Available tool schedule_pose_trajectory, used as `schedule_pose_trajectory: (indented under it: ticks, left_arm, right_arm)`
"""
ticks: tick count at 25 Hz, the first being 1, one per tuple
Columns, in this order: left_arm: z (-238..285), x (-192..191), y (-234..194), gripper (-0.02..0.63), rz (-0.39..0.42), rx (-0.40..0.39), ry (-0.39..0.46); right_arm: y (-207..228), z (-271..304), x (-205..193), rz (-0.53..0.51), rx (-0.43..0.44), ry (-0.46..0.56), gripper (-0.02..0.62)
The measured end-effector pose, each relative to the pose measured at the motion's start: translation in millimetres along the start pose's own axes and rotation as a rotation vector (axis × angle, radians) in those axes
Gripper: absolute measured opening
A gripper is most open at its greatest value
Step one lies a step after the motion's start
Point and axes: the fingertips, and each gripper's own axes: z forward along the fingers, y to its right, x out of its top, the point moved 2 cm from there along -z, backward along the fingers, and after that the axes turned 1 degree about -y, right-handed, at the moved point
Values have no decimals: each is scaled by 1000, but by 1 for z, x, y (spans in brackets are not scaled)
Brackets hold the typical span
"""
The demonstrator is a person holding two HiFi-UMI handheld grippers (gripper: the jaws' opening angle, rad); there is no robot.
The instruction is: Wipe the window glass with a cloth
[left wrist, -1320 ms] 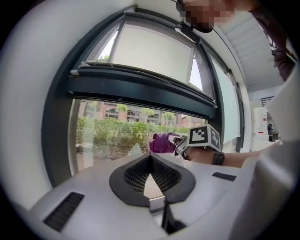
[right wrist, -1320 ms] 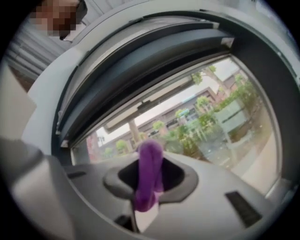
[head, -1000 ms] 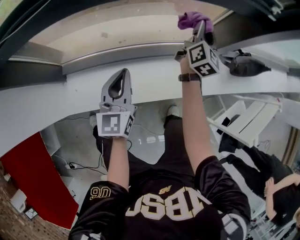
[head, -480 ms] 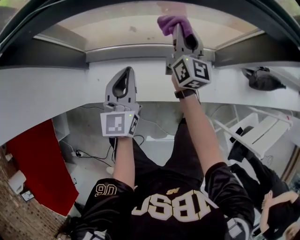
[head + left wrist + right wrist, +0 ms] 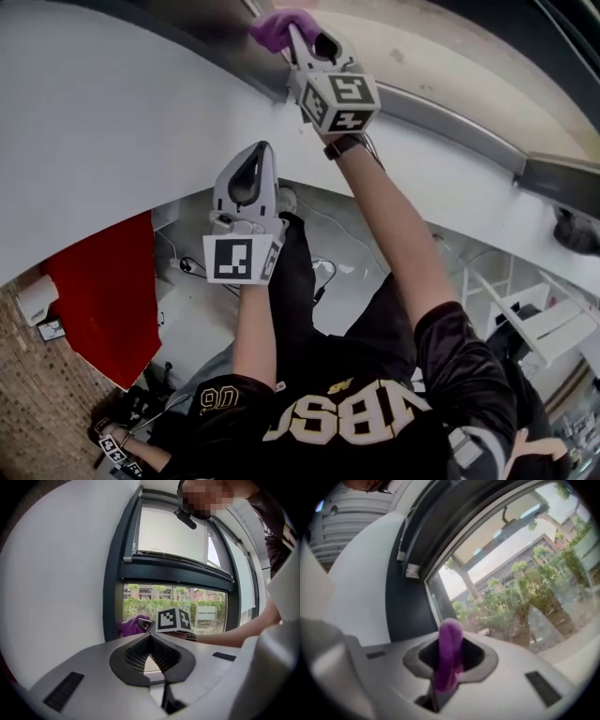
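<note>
Wiping stroke in hand, judging by pose. Right tongs (image 5: 449, 632) clamped on purple cloth (image 5: 449, 663). Cloth at lower corner of window glass (image 5: 520, 592), beside dark frame (image 5: 408, 606); contact unclear. Left tongs (image 5: 150, 638) closed, empty, near white wall (image 5: 61, 573). Next move calls for cloth pressed flat, swept across pane.

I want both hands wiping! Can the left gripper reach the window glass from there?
Probably yes: the left gripper sits back from the window glass with nothing between them. The right gripper and its purple cloth only cover one edge of the glass. But it holds no cloth.
</note>
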Motion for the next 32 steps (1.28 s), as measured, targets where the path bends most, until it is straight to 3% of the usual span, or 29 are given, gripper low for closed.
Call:
schedule_pose_trajectory:
  ticks: [4, 9, 17, 21, 25, 29, 32]
  left_arm:
    - [11, -13, -6, 17, 20, -6, -28]
    - [35, -7, 37, 17, -35, -64, -10]
    - [103, -35, 237, 18, -90, -304, 4]
    - [125, -32, 333, 17, -66, -400, 30]
    - [133, -28, 393, 18, -61, -470, 49]
    - [133, -25, 402, 17, -61, -472, 57]
    - [130, -22, 365, 17, -59, -413, 56]
  right_arm:
    - [2, 19, -13, -12, -39, -33, 84]
    - [57, -38, 3, -2, -153, -27, 83]
    - [257, -252, 77, -13, -440, 52, 83]
    - [366, -377, 104, 47, -677, 112, 83]
    - [447, -473, 130, 136, -890, 205, 83]
    - [449, -482, 135, 117, -897, 205, 83]
    - [416, -446, 124, 98, -825, 174, 83]
